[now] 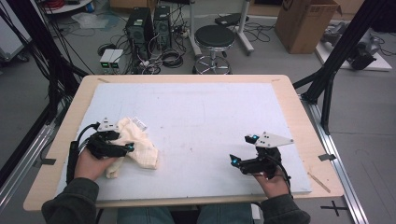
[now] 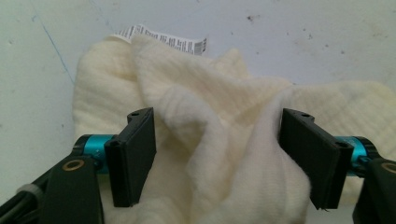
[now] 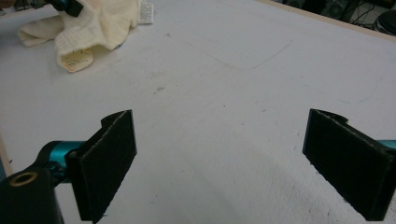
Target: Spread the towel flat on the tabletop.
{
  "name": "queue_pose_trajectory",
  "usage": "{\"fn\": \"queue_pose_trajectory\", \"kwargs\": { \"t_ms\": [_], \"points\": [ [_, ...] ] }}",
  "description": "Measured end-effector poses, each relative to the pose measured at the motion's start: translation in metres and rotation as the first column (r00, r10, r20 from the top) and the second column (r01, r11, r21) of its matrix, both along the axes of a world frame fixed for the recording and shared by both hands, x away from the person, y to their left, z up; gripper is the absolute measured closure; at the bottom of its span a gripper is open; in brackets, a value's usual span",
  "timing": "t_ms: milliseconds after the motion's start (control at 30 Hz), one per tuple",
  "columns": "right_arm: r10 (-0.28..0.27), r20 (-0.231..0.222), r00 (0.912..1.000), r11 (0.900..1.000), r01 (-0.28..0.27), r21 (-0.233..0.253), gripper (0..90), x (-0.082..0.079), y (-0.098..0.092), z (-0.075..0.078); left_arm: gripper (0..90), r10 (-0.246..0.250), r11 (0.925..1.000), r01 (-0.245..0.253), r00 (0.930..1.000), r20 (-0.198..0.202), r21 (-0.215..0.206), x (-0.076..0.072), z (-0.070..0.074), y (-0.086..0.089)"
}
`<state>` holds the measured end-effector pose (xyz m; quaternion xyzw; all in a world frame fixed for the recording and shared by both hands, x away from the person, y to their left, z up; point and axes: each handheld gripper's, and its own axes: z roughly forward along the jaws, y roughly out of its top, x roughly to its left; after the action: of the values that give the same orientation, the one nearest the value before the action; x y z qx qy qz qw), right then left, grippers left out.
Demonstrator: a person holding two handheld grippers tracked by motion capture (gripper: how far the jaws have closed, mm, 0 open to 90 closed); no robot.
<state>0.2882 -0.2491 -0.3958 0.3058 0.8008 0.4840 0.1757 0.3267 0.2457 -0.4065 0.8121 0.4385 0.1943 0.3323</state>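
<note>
At the bench's near-left corner my left tongs straddle the crumpled cream woven cloth, jaws spread, not yet pinching. Right tongs idle wide open — next I'd close left on a fold.

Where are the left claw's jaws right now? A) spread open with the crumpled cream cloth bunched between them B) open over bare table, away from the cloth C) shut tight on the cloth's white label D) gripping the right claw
A: in the left gripper view the left claw has its jaws set wide apart, with folds of the crumpled cream cloth bunched between them.
</note>
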Motion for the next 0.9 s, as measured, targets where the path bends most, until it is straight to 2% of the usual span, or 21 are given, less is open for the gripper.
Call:
{"fn": "queue_pose_trajectory", "kwargs": {
  "t_ms": [133, 367, 633, 667, 900],
  "points": [
    [-0.001, 0.002, 1.0, 1.0, 0.001, -0.001, 9.1, 0.0, 0.0, 0.0, 34.2, 0.003, 0.9999, -0.003, 0.9999, -0.014, 0.011, 0.003, -0.005, -0.001],
    [0.002, -0.004, 1.0, 1.0, -0.002, -0.001, 9.0, 0.0, 0.0, 0.0, 48.1, -0.005, 1.0, 0.005, 0.9985, -0.054, -0.001, 0.005, -0.015, 0.001],
    [0.007, -0.004, 1.0, 1.0, -0.007, -0.002, 9.0, 0.0, 0.001, 0.0, 62.9, -0.022, 0.9997, 0.021, 0.9971, -0.073, -0.01, 0.007, -0.018, -0.001],
    [0.007, -0.002, 1.0, 1.0, -0.007, -0.004, 9.0, 0.0, 0.002, -0.001, 67.2, -0.023, 0.9997, 0.022, 0.9965, -0.081, -0.011, 0.008, -0.018, -0.001],
    [0.012, -0.003, 0.9999, 1.0, -0.012, -0.008, 9.1, 0.0, 0.003, -0.001, 75.0, -0.03, 0.9995, 0.029, 0.9958, -0.087, -0.013, 0.01, -0.02, -0.001]
  ]
}}
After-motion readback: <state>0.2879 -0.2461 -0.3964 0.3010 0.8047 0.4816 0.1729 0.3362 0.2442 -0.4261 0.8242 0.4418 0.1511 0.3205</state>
